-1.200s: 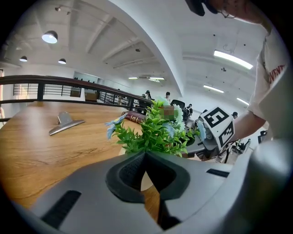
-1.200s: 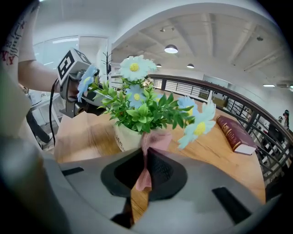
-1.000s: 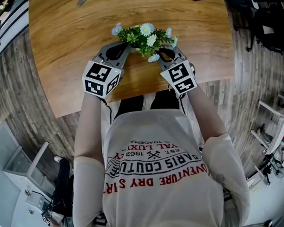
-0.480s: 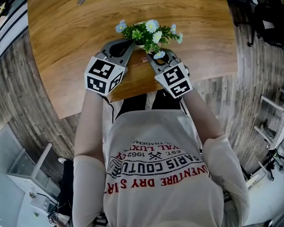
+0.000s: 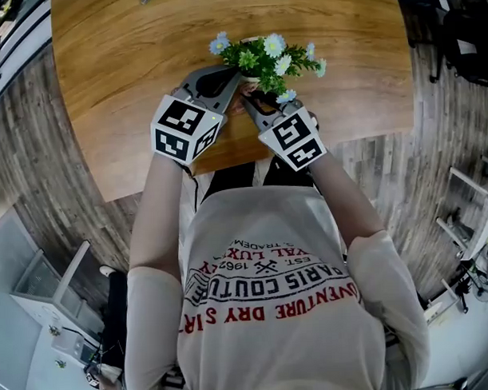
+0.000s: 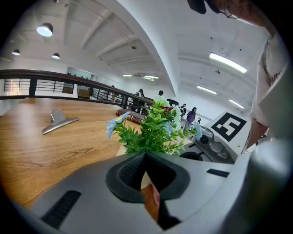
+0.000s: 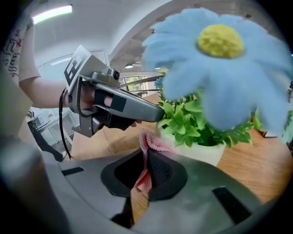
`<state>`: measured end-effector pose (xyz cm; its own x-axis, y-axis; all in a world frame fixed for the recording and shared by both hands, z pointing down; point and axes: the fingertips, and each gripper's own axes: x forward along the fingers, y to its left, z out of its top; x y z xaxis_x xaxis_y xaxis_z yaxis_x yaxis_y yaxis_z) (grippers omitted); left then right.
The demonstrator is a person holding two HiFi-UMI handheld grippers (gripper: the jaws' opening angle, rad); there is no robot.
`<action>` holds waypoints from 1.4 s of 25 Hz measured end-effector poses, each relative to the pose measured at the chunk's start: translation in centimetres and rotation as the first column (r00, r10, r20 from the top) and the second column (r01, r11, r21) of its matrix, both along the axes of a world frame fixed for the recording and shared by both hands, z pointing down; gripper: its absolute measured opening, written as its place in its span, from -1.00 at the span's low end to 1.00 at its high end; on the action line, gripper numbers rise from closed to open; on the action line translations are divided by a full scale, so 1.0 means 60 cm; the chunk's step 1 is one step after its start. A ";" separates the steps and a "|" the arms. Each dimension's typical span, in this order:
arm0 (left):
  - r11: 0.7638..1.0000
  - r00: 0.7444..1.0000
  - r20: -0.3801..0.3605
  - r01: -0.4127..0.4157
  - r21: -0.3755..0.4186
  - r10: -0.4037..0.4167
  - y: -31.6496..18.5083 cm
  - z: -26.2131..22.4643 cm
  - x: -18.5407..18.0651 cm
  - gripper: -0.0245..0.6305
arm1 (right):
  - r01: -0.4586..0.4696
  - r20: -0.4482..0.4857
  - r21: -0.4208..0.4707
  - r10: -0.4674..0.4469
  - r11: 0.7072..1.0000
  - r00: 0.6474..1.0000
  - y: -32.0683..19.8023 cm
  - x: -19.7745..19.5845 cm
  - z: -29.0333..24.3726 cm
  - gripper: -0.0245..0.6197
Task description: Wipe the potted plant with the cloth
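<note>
While the head view puts the potted plant (image 5: 263, 60) at the near edge of the counter (image 5: 120, 74), right gripper view alone shows the pink cloth (image 7: 154, 142) pinched in the right gripper (image 7: 147, 159), left gripper (image 6: 145, 156) closed, empty

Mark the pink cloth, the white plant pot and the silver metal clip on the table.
pink frilled cloth (image 7: 152, 144): right gripper view, scalloped top edge.
white plant pot (image 7: 197, 154): right gripper view, front wall.
silver metal clip (image 6: 59, 123): left gripper view, its long flat arm.
</note>
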<state>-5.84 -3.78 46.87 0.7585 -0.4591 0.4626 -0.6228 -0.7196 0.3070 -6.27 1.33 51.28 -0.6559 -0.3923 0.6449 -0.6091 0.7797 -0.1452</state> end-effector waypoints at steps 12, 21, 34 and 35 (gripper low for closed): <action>1.000 1.000 -0.008 0.007 0.003 -0.007 0.000 0.005 -0.007 -0.88 | -0.008 0.065 -0.023 0.010 1.000 0.998 0.015 -0.006 -0.018 -0.80; 0.991 0.990 -0.039 0.135 0.002 -0.135 0.014 -0.001 0.007 -0.88 | -0.102 -0.070 -0.019 0.100 0.995 0.992 0.037 0.177 -0.019 -0.80; 0.954 0.953 0.056 0.298 -0.004 -0.297 0.013 -0.001 0.020 -0.88 | 0.071 -0.095 0.040 -0.067 0.997 0.993 -0.134 0.292 -0.037 -0.80; 0.951 0.949 0.065 0.309 -0.008 -0.308 0.011 0.000 0.021 -0.88 | 0.101 -0.092 0.041 -0.097 0.994 0.991 -0.149 0.287 -0.038 -0.80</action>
<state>-4.60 -3.09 46.88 0.5505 -0.6577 0.5142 -0.8319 -0.4839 0.2717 10.94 -7.58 49.01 -0.6330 -0.3585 0.6862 -0.5379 0.8411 -0.0568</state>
